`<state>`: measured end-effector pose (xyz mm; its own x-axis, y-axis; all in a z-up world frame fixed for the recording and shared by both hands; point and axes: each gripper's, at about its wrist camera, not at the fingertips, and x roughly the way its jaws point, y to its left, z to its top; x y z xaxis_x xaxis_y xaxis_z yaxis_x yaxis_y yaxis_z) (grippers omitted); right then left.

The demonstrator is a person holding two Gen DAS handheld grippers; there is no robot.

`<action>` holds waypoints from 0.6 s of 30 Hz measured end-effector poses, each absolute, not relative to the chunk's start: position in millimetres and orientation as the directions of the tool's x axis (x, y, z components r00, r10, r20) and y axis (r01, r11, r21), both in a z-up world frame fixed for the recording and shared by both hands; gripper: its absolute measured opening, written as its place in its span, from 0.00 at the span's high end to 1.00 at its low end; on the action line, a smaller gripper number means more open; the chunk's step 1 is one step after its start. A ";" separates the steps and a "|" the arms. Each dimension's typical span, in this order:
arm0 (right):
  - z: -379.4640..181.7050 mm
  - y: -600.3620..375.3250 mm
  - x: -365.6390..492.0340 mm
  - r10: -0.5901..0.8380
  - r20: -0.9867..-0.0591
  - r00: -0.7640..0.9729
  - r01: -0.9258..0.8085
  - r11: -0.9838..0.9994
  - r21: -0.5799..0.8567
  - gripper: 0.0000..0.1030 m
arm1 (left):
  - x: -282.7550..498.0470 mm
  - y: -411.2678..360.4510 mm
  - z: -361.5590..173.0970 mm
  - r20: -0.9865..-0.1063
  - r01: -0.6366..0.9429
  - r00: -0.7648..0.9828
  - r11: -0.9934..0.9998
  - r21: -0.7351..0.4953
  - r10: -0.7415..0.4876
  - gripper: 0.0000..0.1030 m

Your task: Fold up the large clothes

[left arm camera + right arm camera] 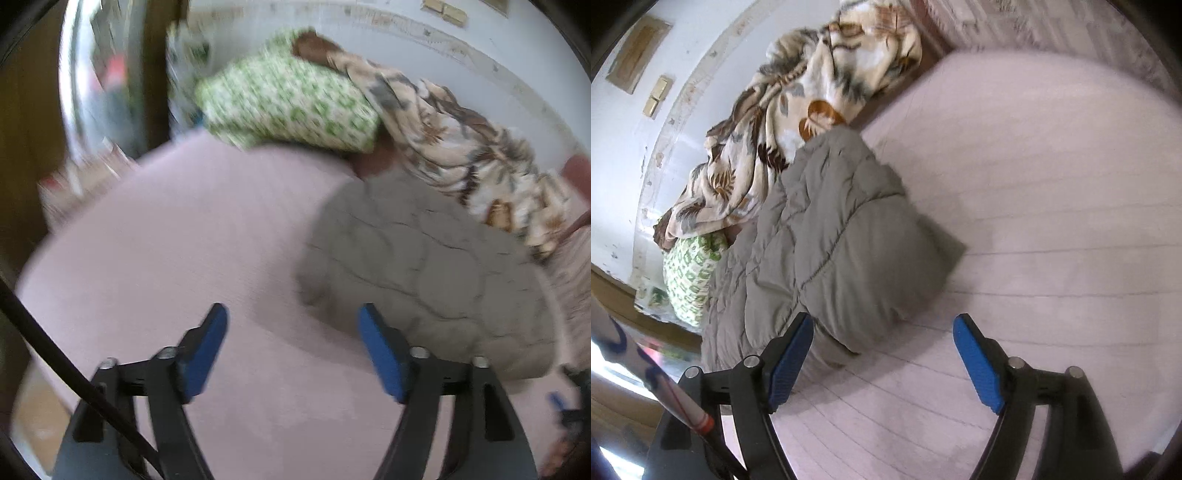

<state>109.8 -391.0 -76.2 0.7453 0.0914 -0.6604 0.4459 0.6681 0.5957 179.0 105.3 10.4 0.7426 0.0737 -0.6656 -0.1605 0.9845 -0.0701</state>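
both my grippers hang over the bed (166, 240) with nothing in them. the left gripper (293, 347) has its fingers spread wide, and so does the right gripper (882, 356); no cloth sits between either pair.

the thing to fold is the grey quilted jacket (417, 266), lying in a puffy heap on the pink sheet. in the left view it sits at about 2 o'clock from the fingers, its near edge just beside the right-hand pad. in the right view the jacket (827, 240) runs from 9 to 12 o'clock, its near corner just beside the left-hand pad. behind it, toward the wall, lies a leaf-print blanket (783, 122), touching the jacket's far side, and a green pillow (288, 99) beyond that.

i judge the jacket padded and springy: light for its bulk, soft, likely to puff back when pressed and to slide on a slick shell. a pinch on the fat middle would probably slip, so i would take thin edges, a hem or corner, one per gripper, well apart, and lift to spread it flat. both views are blurred, so i cannot tell sleeves or collar.
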 end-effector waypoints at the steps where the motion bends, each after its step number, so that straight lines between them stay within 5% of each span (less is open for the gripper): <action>1: -72.9 -386.6 107.2 0.085 -0.660 0.746 0.441 0.680 0.586 0.20 | 174.4 105.0 12.9 -0.642 -0.174 0.759 0.984 -0.039 0.109 0.16; 5: -53.6 -355.9 111.5 0.082 -0.663 0.744 0.388 0.755 0.529 0.20 | 162.3 112.3 20.7 -0.546 -0.207 0.816 0.978 0.027 0.188 0.14; 9: -33.6 -305.6 138.2 0.111 -0.670 0.734 0.295 0.836 0.462 0.22 | 163.4 123.4 14.8 -0.547 -0.200 0.820 0.980 0.001 0.168 0.12; 11: -27.8 -278.2 158.0 0.133 -0.679 0.722 0.242 0.871 0.428 0.39 | 169.8 126.7 7.3 -0.566 -0.210 0.803 0.977 0.023 0.185 0.12; 14: -24.5 -233.1 193.6 0.166 -0.696 0.699 0.165 0.909 0.383 0.51 | 177.8 130.4 2.6 -0.553 -0.229 0.804 0.972 0.052 0.219 0.12; 18: -30.8 -184.1 241.0 0.256 -0.698 0.669 0.084 0.907 0.413 0.54 | 184.6 141.1 6.2 -0.541 -0.242 0.813 0.970 0.023 0.216 0.12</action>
